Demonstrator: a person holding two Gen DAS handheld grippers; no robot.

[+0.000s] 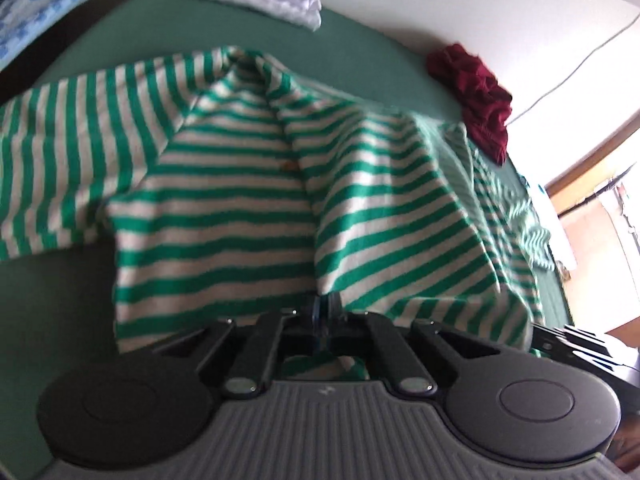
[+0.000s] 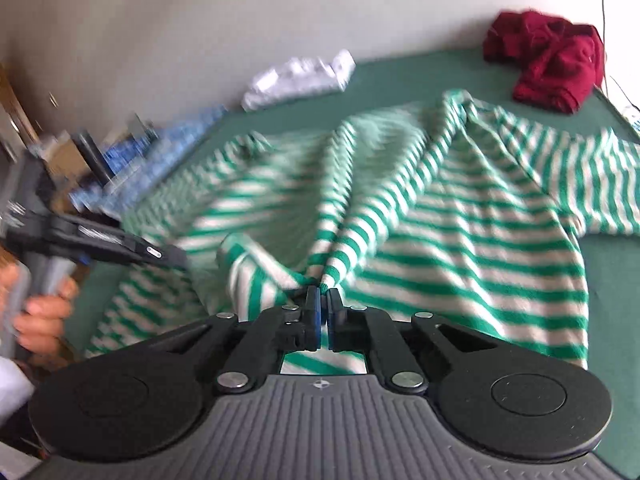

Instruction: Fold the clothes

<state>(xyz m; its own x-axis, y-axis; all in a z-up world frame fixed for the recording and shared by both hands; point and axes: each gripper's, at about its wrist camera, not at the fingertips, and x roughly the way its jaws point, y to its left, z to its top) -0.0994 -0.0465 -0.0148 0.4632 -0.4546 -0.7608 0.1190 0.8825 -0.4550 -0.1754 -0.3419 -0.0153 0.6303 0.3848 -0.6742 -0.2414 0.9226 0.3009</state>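
The right gripper [image 2: 323,300] is clenched on a pinch of the striped sweater's [image 2: 460,216] near hem. The left gripper [image 1: 326,306] also looks clamped on that hem, though blur softens it. Both bite the near edge, the left gripper further left. The sweater lies spread on the green bed [image 1: 352,56], its long axis running away toward the far collar; each hand is equally close.
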